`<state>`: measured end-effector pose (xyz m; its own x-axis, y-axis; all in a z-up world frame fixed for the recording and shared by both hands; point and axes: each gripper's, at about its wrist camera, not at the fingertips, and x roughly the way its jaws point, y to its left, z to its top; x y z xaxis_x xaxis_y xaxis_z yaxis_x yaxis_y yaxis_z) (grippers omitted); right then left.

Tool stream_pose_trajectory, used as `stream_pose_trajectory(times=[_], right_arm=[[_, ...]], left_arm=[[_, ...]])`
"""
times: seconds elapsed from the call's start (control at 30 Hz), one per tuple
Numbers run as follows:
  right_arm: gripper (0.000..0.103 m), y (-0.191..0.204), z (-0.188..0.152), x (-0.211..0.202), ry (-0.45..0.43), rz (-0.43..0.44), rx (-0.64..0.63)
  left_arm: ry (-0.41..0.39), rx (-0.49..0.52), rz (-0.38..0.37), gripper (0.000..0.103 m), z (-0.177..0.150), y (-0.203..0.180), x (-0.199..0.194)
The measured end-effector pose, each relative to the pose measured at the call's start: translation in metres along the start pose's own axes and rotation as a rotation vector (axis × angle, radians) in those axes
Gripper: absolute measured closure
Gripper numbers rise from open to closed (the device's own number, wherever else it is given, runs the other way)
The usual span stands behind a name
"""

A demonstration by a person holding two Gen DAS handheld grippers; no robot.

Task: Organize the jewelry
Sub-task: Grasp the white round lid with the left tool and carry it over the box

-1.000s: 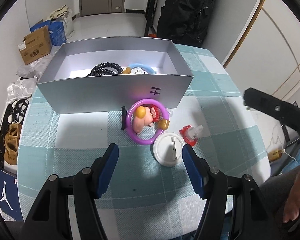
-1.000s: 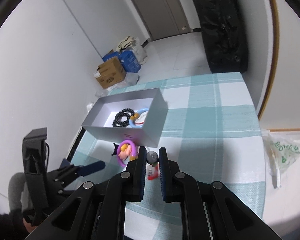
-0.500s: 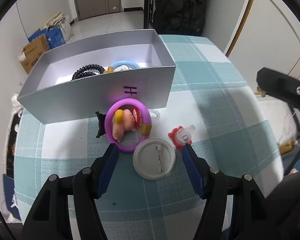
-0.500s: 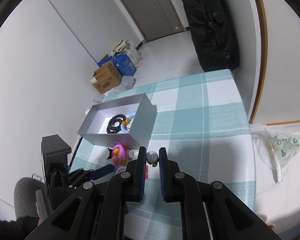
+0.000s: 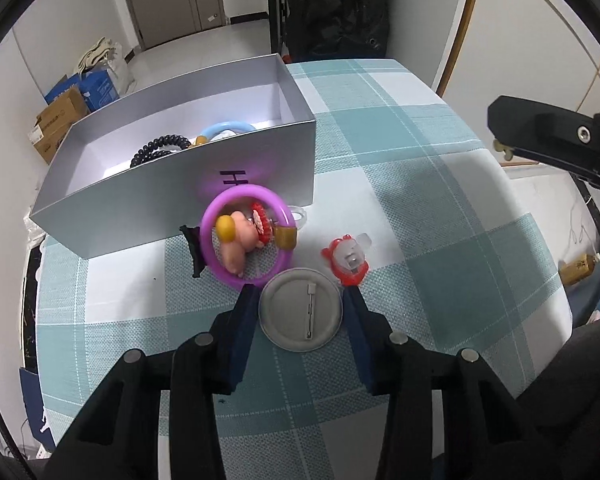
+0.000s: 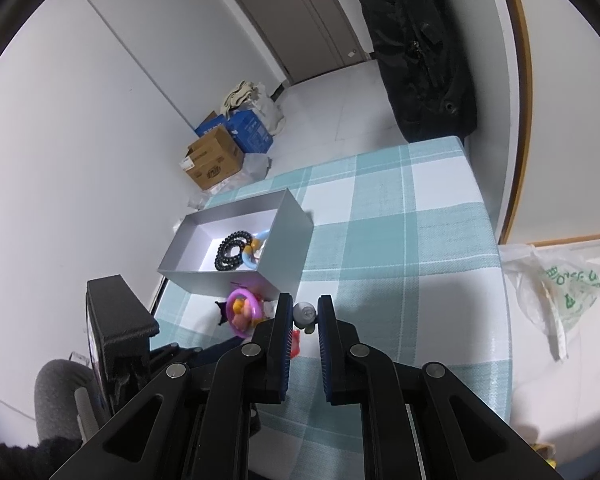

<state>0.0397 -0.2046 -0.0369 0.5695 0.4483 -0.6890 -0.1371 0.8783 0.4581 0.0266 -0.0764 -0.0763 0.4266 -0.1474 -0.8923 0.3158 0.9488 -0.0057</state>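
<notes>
Pin badge (image 5: 301, 309), face-down on checked worktop (image 5: 420, 216), w/ left gripper (image 5: 300, 294) jaws just closing, pads flanking its rim; contact unclear. Right gripper (image 6: 305, 322) nearly shut, empty. Purple ring (image 5: 246, 242) beside grey box (image 5: 172, 184).

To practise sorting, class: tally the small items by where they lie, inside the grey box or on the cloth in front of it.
Inside the grey box: 2 (black bead bracelet, blue ring).
On the checked cloth: 3 (purple ring with charms, red figure clip, white pin badge).
Total: 5
</notes>
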Motion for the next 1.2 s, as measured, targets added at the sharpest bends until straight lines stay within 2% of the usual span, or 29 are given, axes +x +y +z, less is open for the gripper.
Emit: stream_pose_trajectory(times=[0.3, 0.77, 1.2], right_arm=[[0.092, 0.004, 0.002, 0.006, 0.004, -0.004, 0.0], [0.092, 0.032, 0.01, 0.03, 0.032, 0.035, -0.033], [0.092, 0.05, 0.048, 0.061, 0.036, 0.1, -0.024]], left_arm=[[-0.06, 0.001, -0.039, 0.065, 0.003, 0.001, -0.018], [-0.167, -0.141, -0.118, 0.065, 0.026, 0.041, -0.048], [-0.21, -0.267, -0.137, 0.065, 0.06, 0.09, -0.047]])
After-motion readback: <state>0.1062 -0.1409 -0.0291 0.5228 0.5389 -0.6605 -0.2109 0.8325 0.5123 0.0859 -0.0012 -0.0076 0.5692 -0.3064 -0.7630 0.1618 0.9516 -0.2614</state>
